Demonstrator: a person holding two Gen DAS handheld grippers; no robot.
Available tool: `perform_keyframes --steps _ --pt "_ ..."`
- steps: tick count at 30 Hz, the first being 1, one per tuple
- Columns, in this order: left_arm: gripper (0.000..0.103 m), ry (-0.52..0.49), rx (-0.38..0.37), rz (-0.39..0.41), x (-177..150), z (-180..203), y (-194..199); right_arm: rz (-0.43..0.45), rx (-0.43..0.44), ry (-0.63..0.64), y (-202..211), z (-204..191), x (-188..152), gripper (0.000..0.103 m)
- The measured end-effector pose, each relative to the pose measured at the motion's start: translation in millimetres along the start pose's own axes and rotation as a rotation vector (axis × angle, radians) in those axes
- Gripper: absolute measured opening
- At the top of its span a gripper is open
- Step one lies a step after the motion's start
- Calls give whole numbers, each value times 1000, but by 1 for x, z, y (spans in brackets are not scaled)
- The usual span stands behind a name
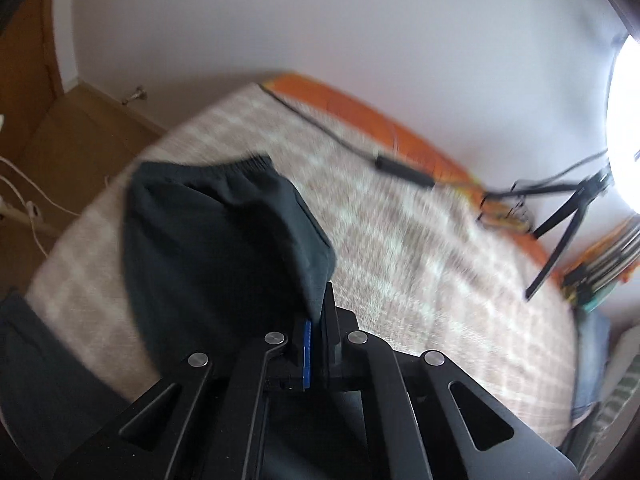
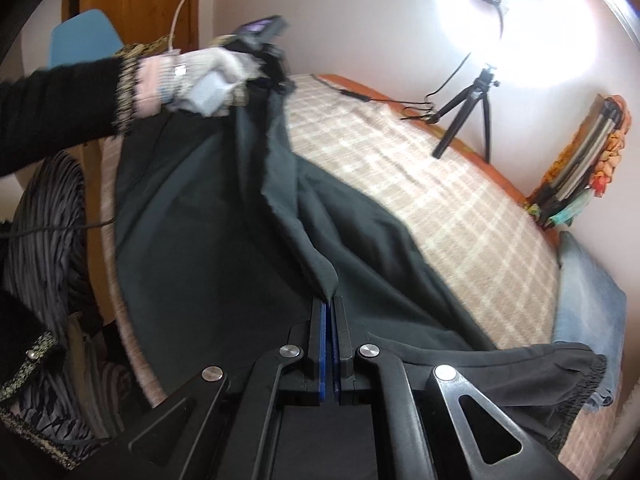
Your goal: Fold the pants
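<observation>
Dark grey-green pants [image 1: 208,236] lie over a beige checked bed cover [image 1: 420,264]. My left gripper [image 1: 318,300] is shut on a fold of the pants and holds it up off the bed; the elastic waistband shows at the far end. In the right wrist view the pants [image 2: 208,248] spread wide across the bed cover [image 2: 440,200]. My right gripper [image 2: 330,300] is shut on an edge of the pants. The left gripper [image 2: 276,80], held by a gloved hand, shows at upper left and lifts the other end of the cloth.
A ring light on a small black tripod [image 2: 468,116] stands at the far bed edge with a cable [image 1: 360,148] across the cover. Folded blue jeans [image 2: 588,304] lie at right. Colourful items [image 2: 580,168] lean on the wall. A blue chair [image 2: 84,40] stands by the door.
</observation>
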State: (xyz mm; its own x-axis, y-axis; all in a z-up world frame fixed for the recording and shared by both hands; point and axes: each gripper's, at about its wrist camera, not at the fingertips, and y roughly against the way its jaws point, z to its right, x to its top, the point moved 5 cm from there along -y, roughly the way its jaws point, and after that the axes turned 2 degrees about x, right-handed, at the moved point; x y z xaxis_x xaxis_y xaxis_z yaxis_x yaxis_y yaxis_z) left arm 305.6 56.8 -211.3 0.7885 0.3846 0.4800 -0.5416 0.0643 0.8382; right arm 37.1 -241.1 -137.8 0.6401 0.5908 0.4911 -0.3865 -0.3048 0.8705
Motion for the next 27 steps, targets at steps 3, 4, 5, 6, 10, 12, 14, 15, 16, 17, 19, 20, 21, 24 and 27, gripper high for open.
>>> perform_keyframes --steps 3,4,5,6,10,12,14,15,16,17,19,20,21,24,27 --pt "2 27 -26 67 8 -13 30 26 -18 -15 6 11 9 0" --pt "2 50 -38 91 8 -25 43 35 -20 -15 9 12 12 0" --pt "2 63 -44 102 9 -31 51 42 -21 -11 12 12 14 0" --pt "2 82 -56 118 7 -40 61 45 -18 -3 15 11 16 0" --pt "2 121 -67 151 -13 -68 96 39 -8 46 21 -1 19 0" --pt "2 142 -67 170 -26 -80 112 23 0 77 22 -9 16 0" --pt "2 161 -65 181 -46 -94 127 1 8 106 23 -16 10 0" --pt "2 174 -70 174 -52 -100 129 -10 16 117 24 -20 7 0" --pt "2 188 -79 162 -60 -107 132 -22 20 126 24 -23 3 0" --pt "2 200 -78 148 -71 -115 135 -30 24 131 25 -25 0 0" --pt "2 200 -67 141 -83 -123 138 -48 37 133 27 -29 -6 0" --pt "2 190 -49 140 -92 -128 141 -54 42 132 28 -32 -9 0" --pt "2 185 -42 139 -98 -129 143 -62 49 134 29 -35 -12 0" --pt "2 149 11 112 -119 -136 143 -87 71 138 27 -47 -22 0" --pt "4 124 41 83 -130 -147 144 -119 76 145 19 -55 -31 0"
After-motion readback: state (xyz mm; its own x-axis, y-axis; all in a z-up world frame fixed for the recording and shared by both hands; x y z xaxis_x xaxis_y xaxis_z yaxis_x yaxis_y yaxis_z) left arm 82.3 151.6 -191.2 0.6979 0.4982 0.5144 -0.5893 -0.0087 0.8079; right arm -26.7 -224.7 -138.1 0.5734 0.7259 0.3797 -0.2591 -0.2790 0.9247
